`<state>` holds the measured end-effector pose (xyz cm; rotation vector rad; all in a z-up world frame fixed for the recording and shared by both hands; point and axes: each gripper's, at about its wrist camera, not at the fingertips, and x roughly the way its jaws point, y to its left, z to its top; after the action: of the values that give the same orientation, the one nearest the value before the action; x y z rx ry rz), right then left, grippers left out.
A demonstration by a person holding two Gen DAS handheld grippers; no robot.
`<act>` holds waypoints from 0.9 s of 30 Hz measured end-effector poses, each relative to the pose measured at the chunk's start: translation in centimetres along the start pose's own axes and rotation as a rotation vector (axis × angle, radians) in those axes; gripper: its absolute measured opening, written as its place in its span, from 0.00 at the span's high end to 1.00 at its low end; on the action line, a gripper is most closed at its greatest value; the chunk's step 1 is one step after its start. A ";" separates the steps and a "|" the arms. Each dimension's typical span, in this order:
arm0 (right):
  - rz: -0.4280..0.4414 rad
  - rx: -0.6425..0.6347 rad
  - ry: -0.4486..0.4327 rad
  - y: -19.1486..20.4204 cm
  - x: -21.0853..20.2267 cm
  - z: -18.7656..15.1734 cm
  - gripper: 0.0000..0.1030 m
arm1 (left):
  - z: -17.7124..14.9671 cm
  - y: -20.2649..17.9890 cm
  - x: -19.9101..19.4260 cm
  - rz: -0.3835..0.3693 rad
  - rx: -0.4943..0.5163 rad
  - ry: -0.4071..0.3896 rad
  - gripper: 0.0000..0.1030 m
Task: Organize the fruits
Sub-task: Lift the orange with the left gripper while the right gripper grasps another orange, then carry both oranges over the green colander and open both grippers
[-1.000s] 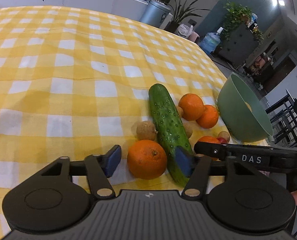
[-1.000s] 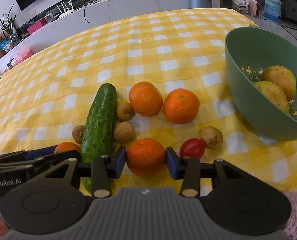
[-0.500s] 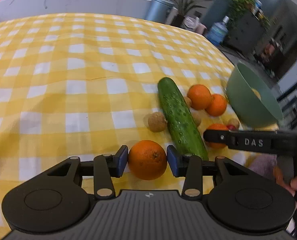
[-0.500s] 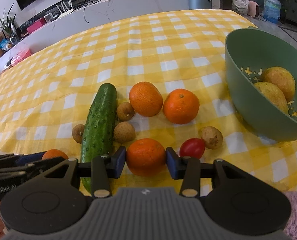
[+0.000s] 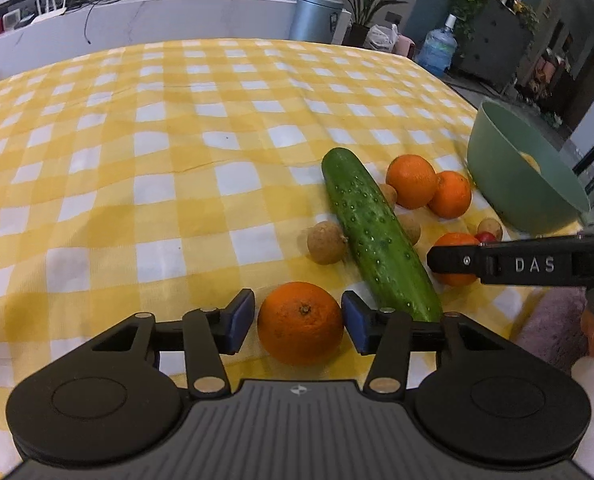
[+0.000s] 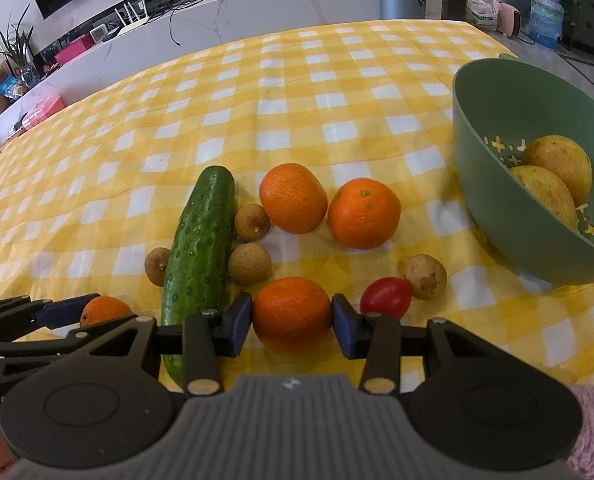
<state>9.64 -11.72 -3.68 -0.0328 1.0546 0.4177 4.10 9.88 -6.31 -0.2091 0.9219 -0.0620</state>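
Observation:
My left gripper (image 5: 298, 322) is shut on an orange (image 5: 300, 323) at the near table edge, left of a cucumber (image 5: 375, 232). My right gripper (image 6: 291, 318) is shut on another orange (image 6: 291, 313), right of the cucumber (image 6: 201, 254). Two more oranges (image 6: 293, 197) (image 6: 363, 213) lie beyond it. A cherry tomato (image 6: 385, 297) and several small brown longans (image 6: 249, 263) lie around. A green bowl (image 6: 493, 184) at the right holds two yellow fruits (image 6: 559, 164). The left gripper shows in the right wrist view (image 6: 63, 312).
The table wears a yellow checked cloth (image 5: 177, 152) that stretches bare to the far left. A pink fuzzy cloth (image 6: 593, 432) lies at the near right corner. A white counter (image 6: 257, 4) and a bin stand beyond the table.
My left gripper closed its fingers from wide open onto the orange and swung a little left. The right gripper has stayed shut on its orange.

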 end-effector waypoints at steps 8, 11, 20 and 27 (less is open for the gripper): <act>-0.007 -0.020 -0.013 0.3 -0.2 0.0 0.61 | -0.1 -0.4 -0.7 0.011 0.014 -0.029 0.52; -0.003 -0.018 -0.020 0.3 -0.3 0.0 0.61 | 0.1 -0.7 -1.5 0.001 0.023 -0.083 0.51; 0.043 -0.010 -0.075 0.2 -1.6 0.0 0.61 | 0.4 -2.5 -3.6 -0.005 0.071 -0.146 0.51; 0.119 0.037 -0.145 -1.0 -4.3 0.1 0.61 | 0.8 -5.1 -5.8 -0.056 0.130 -0.193 0.51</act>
<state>8.28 -13.94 -0.16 0.0923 0.9237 0.5013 1.43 5.85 -0.26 -0.1180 0.7170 -0.1501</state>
